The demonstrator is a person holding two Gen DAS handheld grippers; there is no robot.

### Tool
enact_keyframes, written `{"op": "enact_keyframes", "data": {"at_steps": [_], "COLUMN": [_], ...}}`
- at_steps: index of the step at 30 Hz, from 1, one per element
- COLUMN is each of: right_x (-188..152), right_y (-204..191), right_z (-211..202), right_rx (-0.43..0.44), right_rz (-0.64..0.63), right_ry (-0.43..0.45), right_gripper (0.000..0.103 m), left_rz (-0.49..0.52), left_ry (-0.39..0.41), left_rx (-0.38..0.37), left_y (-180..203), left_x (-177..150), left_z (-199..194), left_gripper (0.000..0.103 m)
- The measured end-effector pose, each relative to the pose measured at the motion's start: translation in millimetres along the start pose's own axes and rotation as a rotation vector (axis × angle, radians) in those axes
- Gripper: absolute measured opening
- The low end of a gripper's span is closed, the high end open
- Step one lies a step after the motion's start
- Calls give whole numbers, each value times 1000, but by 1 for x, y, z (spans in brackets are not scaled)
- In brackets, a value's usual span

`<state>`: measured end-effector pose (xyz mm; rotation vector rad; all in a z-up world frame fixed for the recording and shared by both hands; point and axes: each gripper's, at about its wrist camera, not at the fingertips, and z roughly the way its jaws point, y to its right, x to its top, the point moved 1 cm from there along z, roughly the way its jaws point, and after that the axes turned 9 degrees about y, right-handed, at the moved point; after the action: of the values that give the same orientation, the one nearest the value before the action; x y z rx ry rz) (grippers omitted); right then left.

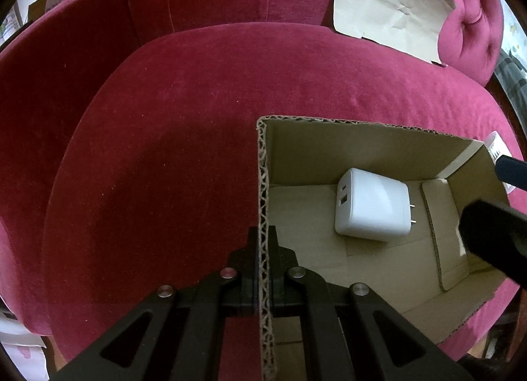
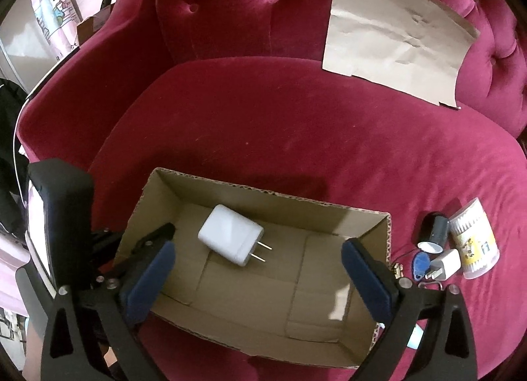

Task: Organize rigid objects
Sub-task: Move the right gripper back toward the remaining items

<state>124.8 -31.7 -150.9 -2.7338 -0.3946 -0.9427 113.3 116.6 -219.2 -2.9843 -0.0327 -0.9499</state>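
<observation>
An open cardboard box (image 1: 263, 183) (image 2: 263, 194) sits on a red velvet sofa seat. A white wall charger (image 1: 374, 206) (image 2: 230, 239) with two prongs lies flat on the box floor. My left gripper (image 1: 263, 252) is shut on the box's left wall and also shows at the left of the right wrist view (image 2: 138, 242). My right gripper (image 2: 258, 269) is open and empty above the box, its blue pads (image 2: 151, 278) apart. Its fingers show at the right edge of the left wrist view (image 1: 494, 236).
On the seat right of the box lie a clear tub of cotton swabs (image 2: 474, 242), a small dark cylinder (image 2: 436, 232), a small white charger (image 2: 444, 264) and a blue key fob (image 2: 421, 264). A creased brown paper sheet (image 2: 395, 31) leans on the sofa back.
</observation>
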Motion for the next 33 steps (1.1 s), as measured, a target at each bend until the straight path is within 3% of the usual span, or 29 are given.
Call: {"op": "enact_keyframes", "data": {"at_steps": [14, 33], "right_x": [-1, -12], "right_y": [21, 86], "right_z": [-25, -58], "right_rx": [-25, -114], "right_rz": [8, 44], "right_ry": [31, 51], "right_gripper": [103, 103], "left_rz": [5, 10], "left_ry": [3, 2], "left_rx": [9, 24], "left_y": [0, 2], "left_x": [1, 2], "left_z": [0, 2], "left_gripper": [3, 3]}}
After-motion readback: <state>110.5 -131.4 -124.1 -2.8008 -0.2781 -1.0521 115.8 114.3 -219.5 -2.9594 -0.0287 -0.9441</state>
